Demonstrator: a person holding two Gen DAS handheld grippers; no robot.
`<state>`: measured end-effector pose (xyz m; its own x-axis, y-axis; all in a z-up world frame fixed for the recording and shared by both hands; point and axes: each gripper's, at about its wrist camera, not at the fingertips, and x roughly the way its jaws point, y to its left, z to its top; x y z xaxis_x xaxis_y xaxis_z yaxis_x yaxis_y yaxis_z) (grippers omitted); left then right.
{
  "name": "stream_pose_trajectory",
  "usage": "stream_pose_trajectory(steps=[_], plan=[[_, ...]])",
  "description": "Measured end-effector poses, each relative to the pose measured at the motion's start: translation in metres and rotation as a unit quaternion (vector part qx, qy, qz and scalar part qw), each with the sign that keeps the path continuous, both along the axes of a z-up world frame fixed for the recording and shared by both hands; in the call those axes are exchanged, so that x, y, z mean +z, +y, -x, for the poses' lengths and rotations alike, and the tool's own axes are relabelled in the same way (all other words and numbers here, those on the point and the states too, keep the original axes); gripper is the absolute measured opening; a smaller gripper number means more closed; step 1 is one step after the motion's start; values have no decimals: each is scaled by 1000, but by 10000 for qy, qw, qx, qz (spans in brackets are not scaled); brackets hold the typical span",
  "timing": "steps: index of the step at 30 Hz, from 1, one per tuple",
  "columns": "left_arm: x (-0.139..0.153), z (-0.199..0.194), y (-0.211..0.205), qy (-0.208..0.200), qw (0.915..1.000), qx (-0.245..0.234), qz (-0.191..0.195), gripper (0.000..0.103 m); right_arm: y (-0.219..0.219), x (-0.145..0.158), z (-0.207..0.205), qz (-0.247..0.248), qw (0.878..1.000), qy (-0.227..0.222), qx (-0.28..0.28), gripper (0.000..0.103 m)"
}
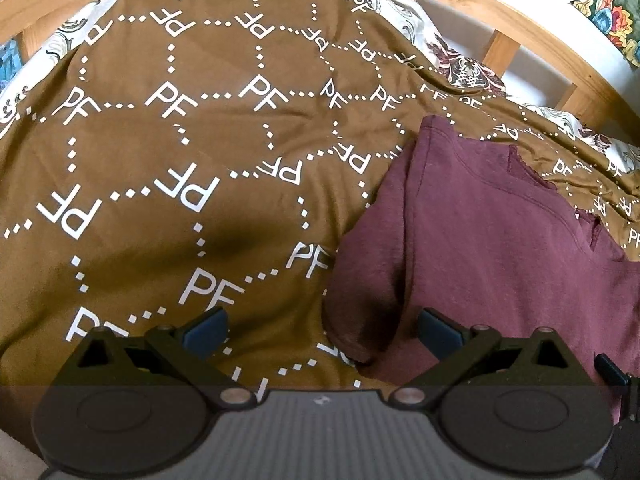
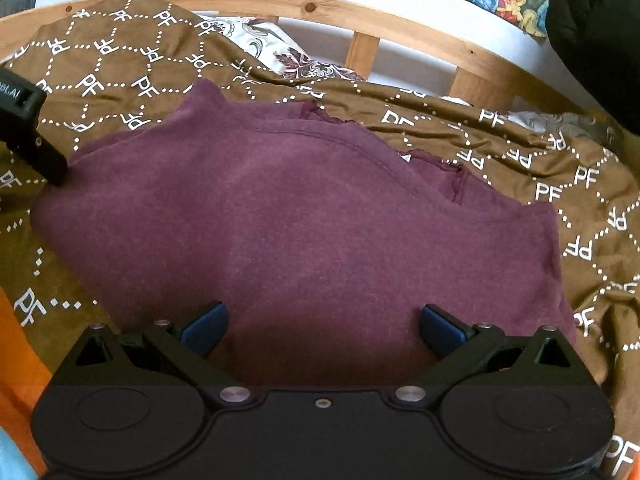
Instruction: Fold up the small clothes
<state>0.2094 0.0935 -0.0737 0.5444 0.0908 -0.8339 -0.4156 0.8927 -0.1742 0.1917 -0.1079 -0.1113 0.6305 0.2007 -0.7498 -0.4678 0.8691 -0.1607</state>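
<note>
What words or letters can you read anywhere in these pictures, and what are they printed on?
"PF": repeated in white all over the brown bedspread, joined by dotted white lines; some copies are upside down.
"ot.AI": partial white lettering on the black left gripper at the edge of the right wrist view; its start is cut off.
The maroon garment bears no readable text.

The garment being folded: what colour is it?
Maroon garment, plain, no print; clearest in the right wrist view.

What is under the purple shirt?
The purple shirt lies on a brown blanket printed with white PF letters. The blanket shows all around it, but anything directly beneath the shirt is covered.
</note>
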Motion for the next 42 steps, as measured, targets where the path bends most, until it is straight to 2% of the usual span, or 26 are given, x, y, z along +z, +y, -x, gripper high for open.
stream_pose_trajectory(steps=[5, 10, 15, 20, 24, 26, 31, 34, 42], plan=[[1, 0, 0, -10, 10000, -11, -3, 102, -5, 1, -3, -180, 9998, 74, -54, 102], [4, 1, -3, -179, 9997, -166, 96, 102, -13, 14, 1, -505, 9985, -199, -77, 102], [7, 0, -12, -366, 9981, -491, 79, 102, -21, 19, -4, -326, 9972, -487, -455, 102], [4, -5, -18, -525, 9964, -669, 31, 102, -30, 11, -13, -262, 9967, -148, -759, 102], [4, -16, -21, -756, 9937, -785, -262, 102, -30, 10, -11, -232, 9968, -168, -746, 102], [4, -25, -25, -849, 9902, -1004, -479, 102, -30, 9, -11, -241, 9968, -162, -743, 102], [-4, -47, -31, -784, 9851, -1329, -753, 102, -30, 9, -12, -274, 9967, -134, -754, 102], [-9, -50, -29, -749, 9848, -1450, -599, 102, -31, 9, -13, -286, 9967, -112, -757, 102], [-11, -51, -15, -834, 9861, -1407, 278, 102, -32, 8, -15, -304, 9966, -52, -770, 102]])
